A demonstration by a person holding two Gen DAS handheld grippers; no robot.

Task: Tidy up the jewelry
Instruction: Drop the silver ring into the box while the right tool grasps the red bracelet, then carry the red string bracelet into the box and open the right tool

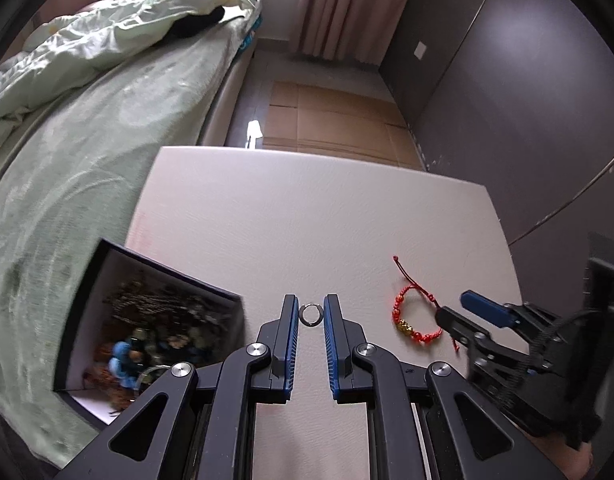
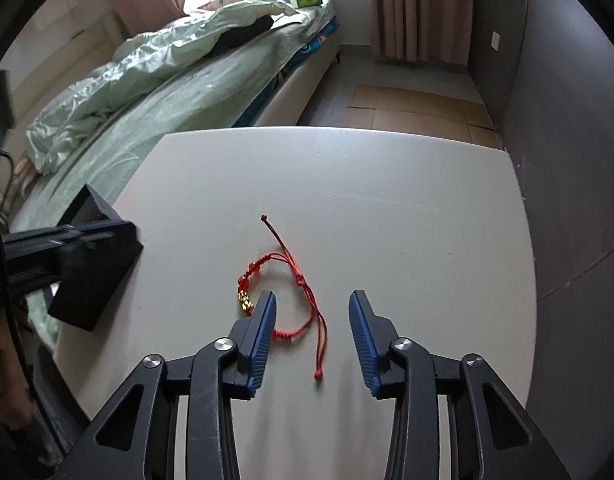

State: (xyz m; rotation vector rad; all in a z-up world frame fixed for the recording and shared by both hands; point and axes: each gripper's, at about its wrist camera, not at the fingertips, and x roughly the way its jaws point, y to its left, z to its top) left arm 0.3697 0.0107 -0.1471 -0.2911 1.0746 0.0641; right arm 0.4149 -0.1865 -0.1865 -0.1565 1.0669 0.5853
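Observation:
My left gripper is shut on a small silver ring, held between its blue pads above the white table. A dark open jewelry box full of beads and chains stands just to its left; it also shows in the right wrist view. A red cord bracelet with a gold bead lies on the table to the right. My right gripper is open, its fingers on either side of the bracelet just above the table. The right gripper also shows in the left wrist view.
A bed with a green quilt runs along the table's left side. A grey wall stands to the right. Cardboard sheets lie on the floor beyond the table's far edge. The table also shows in the right wrist view.

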